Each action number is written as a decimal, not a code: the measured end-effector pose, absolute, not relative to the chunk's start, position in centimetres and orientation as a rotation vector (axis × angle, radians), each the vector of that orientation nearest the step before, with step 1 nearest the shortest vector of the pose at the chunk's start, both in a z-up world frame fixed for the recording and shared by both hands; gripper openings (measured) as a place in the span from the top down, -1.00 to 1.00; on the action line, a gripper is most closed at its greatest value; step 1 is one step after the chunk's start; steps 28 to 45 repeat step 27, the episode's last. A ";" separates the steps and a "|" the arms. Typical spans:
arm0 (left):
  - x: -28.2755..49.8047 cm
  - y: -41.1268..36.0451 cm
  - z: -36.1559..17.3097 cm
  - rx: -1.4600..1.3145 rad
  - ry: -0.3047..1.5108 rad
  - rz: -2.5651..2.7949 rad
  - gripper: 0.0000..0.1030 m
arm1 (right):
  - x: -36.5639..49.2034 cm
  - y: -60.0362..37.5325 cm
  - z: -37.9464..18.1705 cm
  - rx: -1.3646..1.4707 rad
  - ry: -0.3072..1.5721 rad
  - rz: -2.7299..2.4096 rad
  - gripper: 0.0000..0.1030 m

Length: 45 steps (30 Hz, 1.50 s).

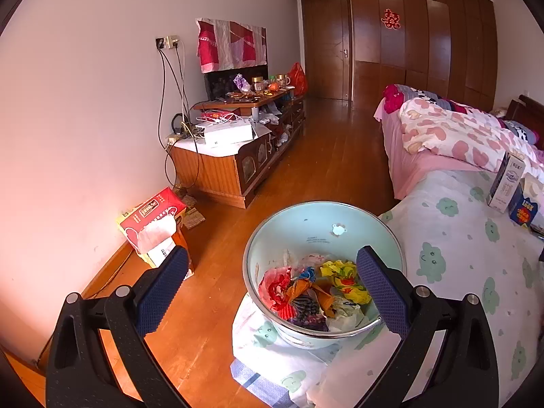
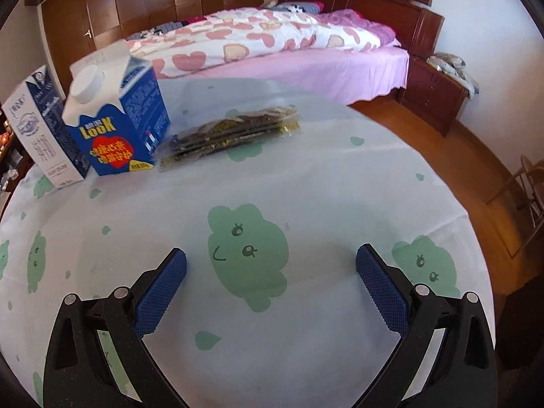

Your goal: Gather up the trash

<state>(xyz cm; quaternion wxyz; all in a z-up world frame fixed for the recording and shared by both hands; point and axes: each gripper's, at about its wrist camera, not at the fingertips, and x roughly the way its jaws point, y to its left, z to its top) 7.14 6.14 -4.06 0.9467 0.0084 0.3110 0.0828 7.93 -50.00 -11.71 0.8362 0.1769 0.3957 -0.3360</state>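
Trash: crumpled wrappers lay in pale green bin at table edge, handy for drops | blue carton, white carton, flat packet waited on tablecloth, possibly trash | left gripper spread over bin, empty | right gripper spread, empty, facing cartons.

Bedroom, wood floor, daylight.
White walls; dark wood wardrobe and door at far end. Bed with pink sheet, heart-print duvet, dark headboard, nightstand. Cluttered low cabinet along left wall.
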 end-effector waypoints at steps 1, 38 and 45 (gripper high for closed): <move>7.4 6.2 -4.2 0.015 0.638 0.170 -0.88 | 8.0 -50.1 -11.8 0.371 0.847 -0.711 -0.90; 8.1 6.9 -4.1 0.009 0.623 0.135 -0.88 | 7.7 -50.4 -11.8 0.365 0.857 -0.701 -0.91; 8.1 6.9 -4.1 0.009 0.623 0.135 -0.88 | 7.7 -50.4 -11.8 0.365 0.857 -0.701 -0.91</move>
